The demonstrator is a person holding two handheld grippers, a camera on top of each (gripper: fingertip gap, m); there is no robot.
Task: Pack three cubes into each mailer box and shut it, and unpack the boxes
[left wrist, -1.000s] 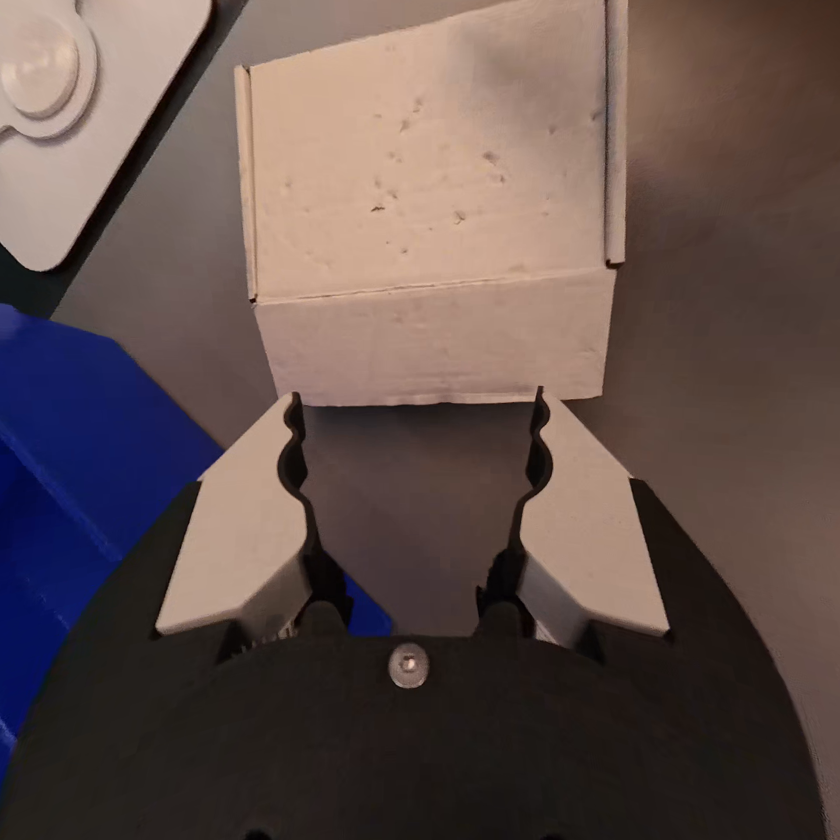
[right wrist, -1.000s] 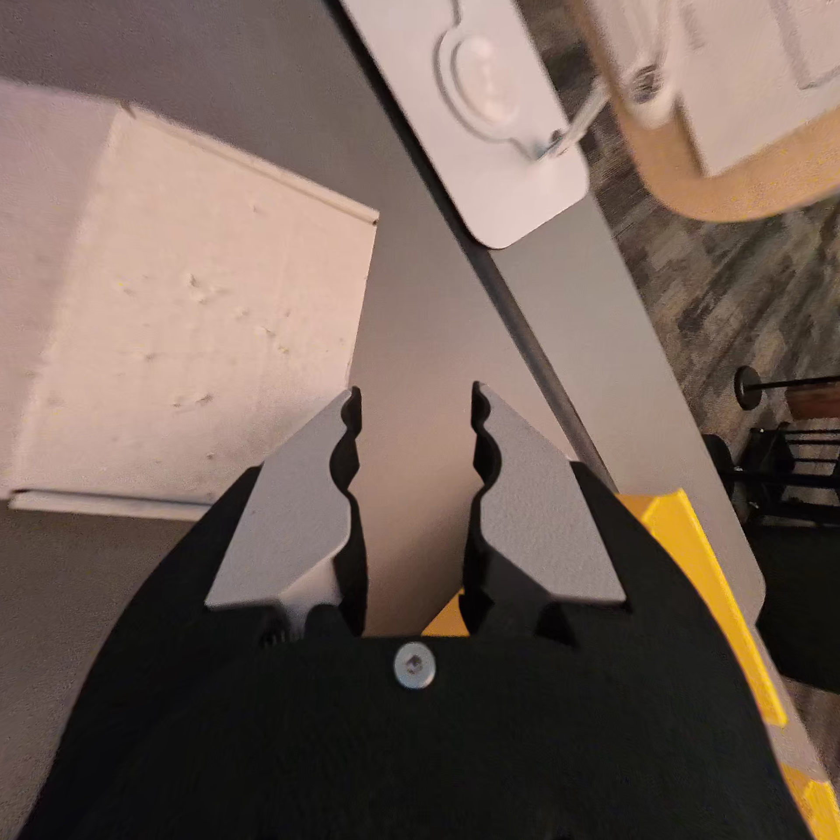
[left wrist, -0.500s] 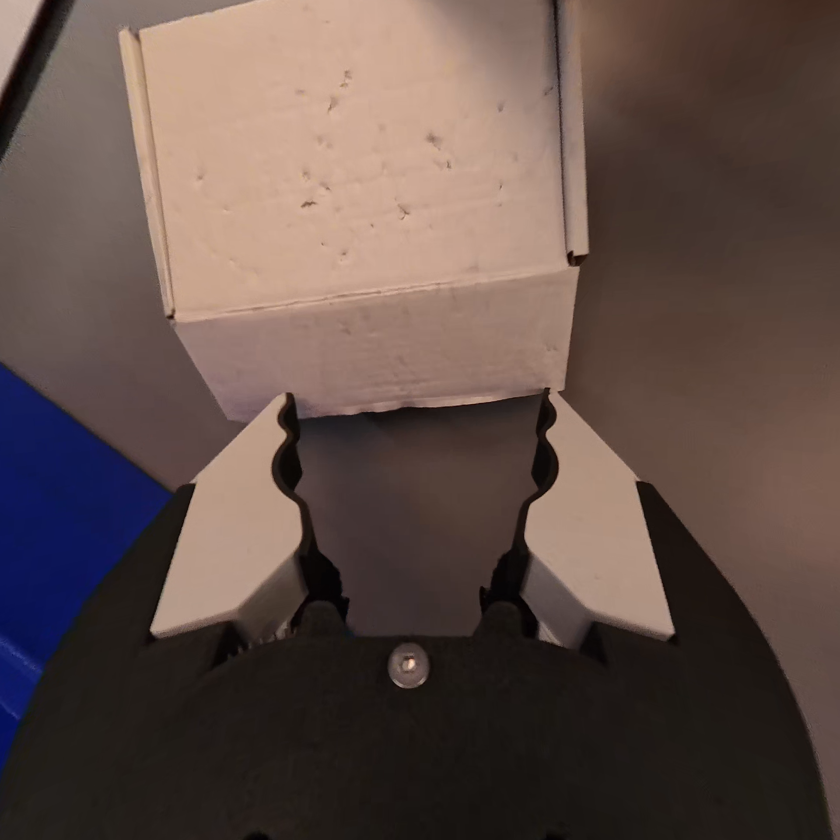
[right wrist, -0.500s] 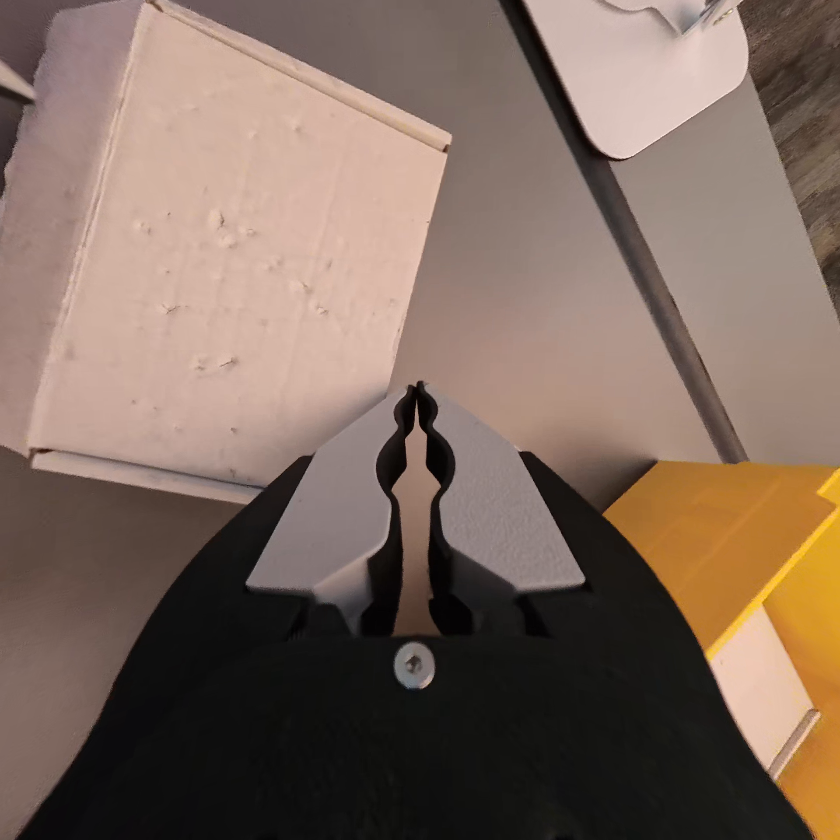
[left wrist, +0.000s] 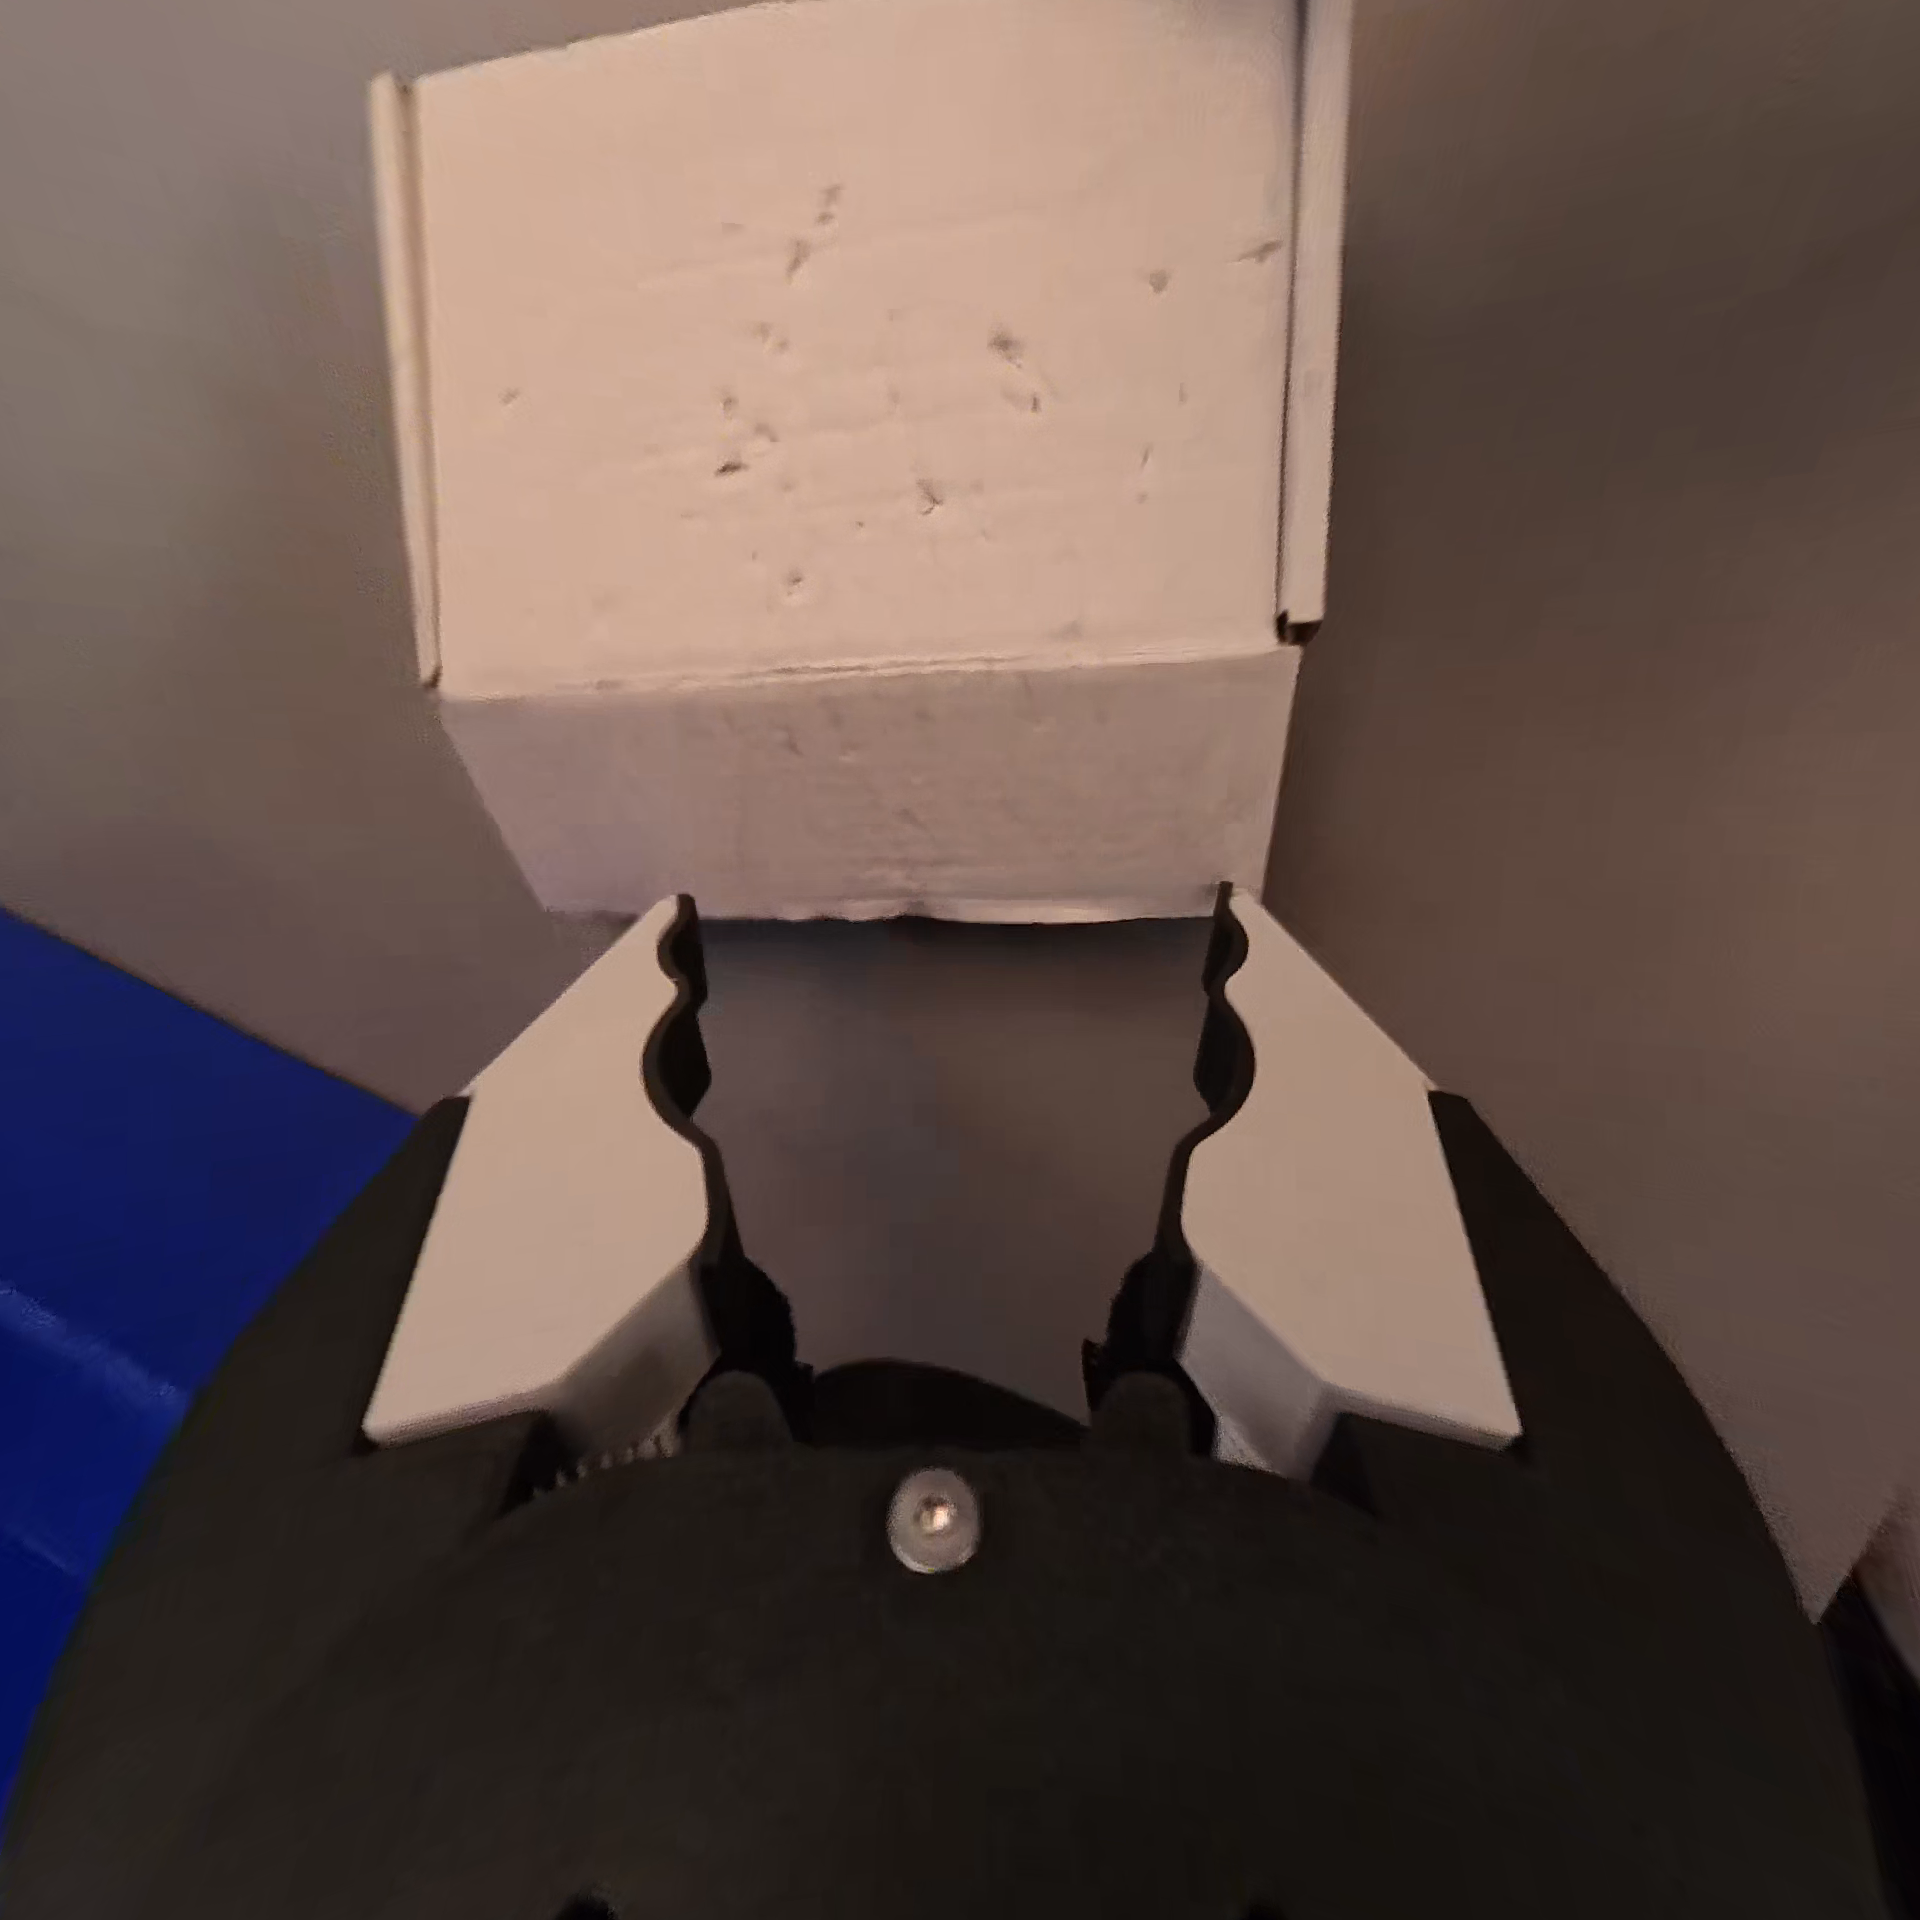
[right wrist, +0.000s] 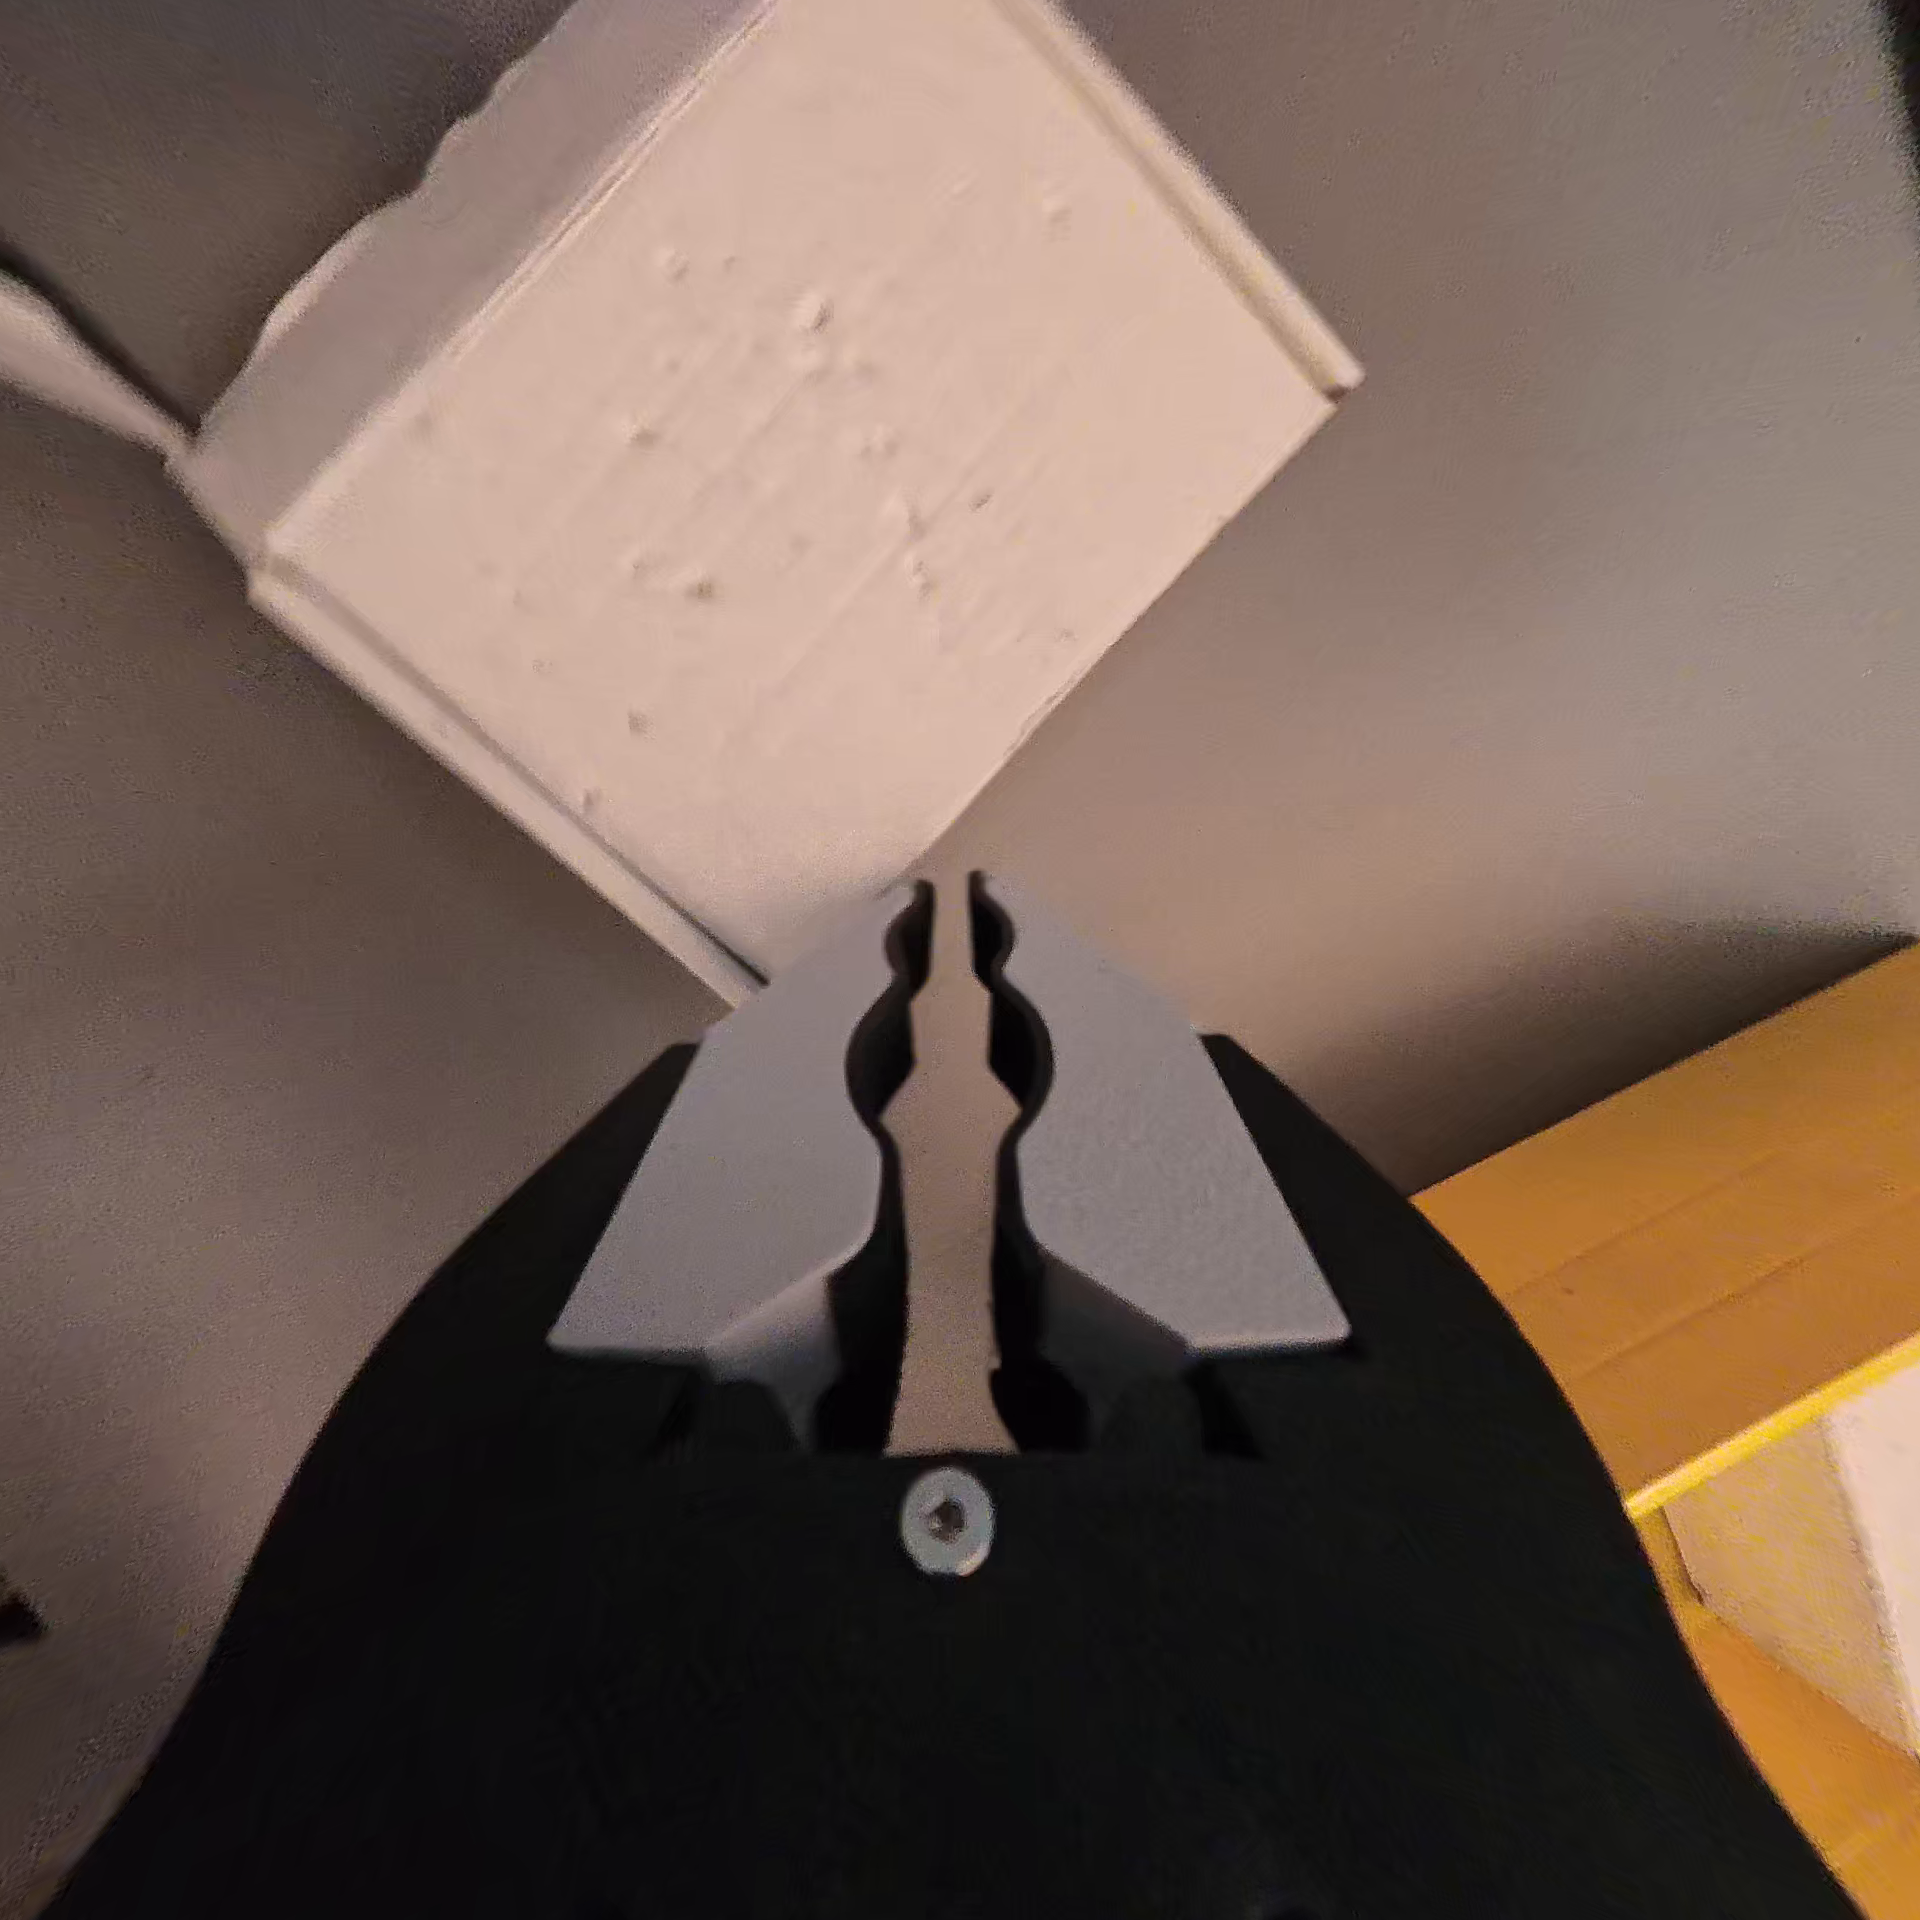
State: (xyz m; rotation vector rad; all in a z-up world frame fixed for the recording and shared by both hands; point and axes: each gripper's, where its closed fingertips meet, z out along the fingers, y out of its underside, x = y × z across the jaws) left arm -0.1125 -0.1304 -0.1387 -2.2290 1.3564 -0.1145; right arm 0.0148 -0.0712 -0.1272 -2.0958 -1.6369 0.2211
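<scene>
The white mailer box (left wrist: 852,416) sits shut on the grey desk (left wrist: 1610,520), its dented lid facing up and its front wall turned toward the left gripper (left wrist: 951,904). That gripper looks down and forward at the box from just in front of it, its 2 grey fingers (left wrist: 561,1195) with the jaws spread wide, roughly as wide as most of the front wall. The fingertips line up with the bottom edge of the front wall in the left wrist view, but whether they touch the cardboard cannot be told; nothing lies between the jaws except bare desk. A blue bin (left wrist: 135,1195) fills the lower left of this view, beside and partly behind the gripper's black body. In the right wrist view the same mailer box (right wrist: 769,488) appears turned like a diamond, 1 corner pointing at the right gripper (right wrist: 948,883). This gripper is held above the desk (right wrist: 260,987) and angled down toward that near corner, with its jaws nearly pressed together, only a narrow slit left at the tips and nothing pinched between them. The tips overlap the box's near corner in the picture, though contact cannot be judged. To the right of the gripper lies a yellow bin (right wrist: 1683,1247) with a white box-like object (right wrist: 1808,1558) inside it, partly cut off by the picture's edge.
</scene>
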